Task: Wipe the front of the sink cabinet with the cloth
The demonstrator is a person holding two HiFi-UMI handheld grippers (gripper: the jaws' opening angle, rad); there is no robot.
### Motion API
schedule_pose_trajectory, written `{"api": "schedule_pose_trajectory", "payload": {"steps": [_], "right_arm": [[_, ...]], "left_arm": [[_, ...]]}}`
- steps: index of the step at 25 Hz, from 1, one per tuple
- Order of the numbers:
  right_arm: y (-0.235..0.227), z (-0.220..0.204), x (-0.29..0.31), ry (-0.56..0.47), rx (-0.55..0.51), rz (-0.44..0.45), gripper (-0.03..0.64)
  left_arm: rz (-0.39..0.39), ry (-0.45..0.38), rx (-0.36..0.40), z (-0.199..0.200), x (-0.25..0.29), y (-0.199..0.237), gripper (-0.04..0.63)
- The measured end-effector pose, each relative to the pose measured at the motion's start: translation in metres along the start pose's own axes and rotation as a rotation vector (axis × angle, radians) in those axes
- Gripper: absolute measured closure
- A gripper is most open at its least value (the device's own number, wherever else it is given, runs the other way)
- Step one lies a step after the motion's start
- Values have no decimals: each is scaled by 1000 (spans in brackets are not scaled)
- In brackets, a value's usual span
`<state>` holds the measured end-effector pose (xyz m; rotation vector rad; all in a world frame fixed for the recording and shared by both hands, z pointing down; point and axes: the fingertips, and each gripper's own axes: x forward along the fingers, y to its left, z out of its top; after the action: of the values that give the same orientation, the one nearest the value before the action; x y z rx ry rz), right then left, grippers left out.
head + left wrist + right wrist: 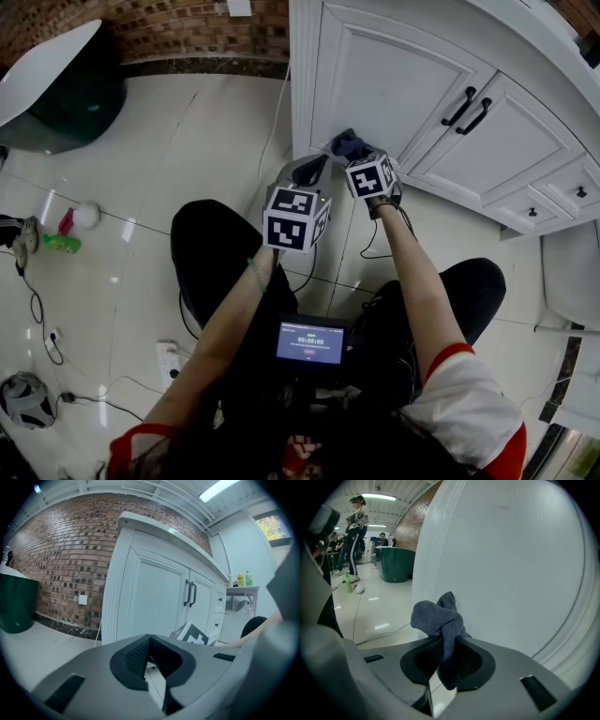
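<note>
R gripper (pixel 446 654) closed on cloth (pixel 439 617). Fingers (pixel 474 660) pinch its mid strip, short tail hangs out at 6 o'clock. Bunched grey wad sticks out past the tips at 12, right up against the white cabinet (pixel 511 569) door panel; looks like contact.

Head view: cloth (pixel 348 143) sits at the bottom edge of the left door, near the cabinet (pixel 394 84) corner post, at 11 o'clock of the R gripper (pixel 354 155) marker cube. Handles (pixel 466 110) well apart from it, at 2 o'clock.

L gripper (pixel 313 171) is just beside R, at 7 o'clock of it, tips towards the cabinet but apart from it. L fingers (pixel 135 660) closed tip to tip, nothing between them. Cabinet front fills its view at 12.
</note>
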<state>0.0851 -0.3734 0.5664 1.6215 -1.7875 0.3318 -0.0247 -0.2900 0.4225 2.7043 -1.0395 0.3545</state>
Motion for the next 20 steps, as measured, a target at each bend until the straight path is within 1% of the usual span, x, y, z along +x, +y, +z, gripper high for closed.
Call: {"api": "schedule_pose_trajectory", "payload": {"steps": [4, 6, 7, 9, 12, 17, 20], "right_arm": [[6, -30, 13, 80, 44, 8, 529], [6, -35, 13, 89, 44, 13, 529], [5, -32, 9, 73, 40, 15, 529], [2, -21, -4, 27, 45, 22, 529], [-12, -2, -34, -44, 88, 19, 529], [-56, 56, -106, -231, 130, -38, 529], [-83, 95, -151, -334, 111, -74, 529]], "left_arm": [[-4, 14, 5, -5, 3, 0, 563], [-3, 18, 7, -7, 4, 2, 563], [-3, 19, 8, -7, 5, 2, 563], [-3, 19, 10, -7, 5, 3, 563], [-4, 10, 10, -3, 8, 0, 563], [-39, 2, 25, 1, 13, -21, 563], [-66, -2, 41, 4, 15, -35, 563]]}}
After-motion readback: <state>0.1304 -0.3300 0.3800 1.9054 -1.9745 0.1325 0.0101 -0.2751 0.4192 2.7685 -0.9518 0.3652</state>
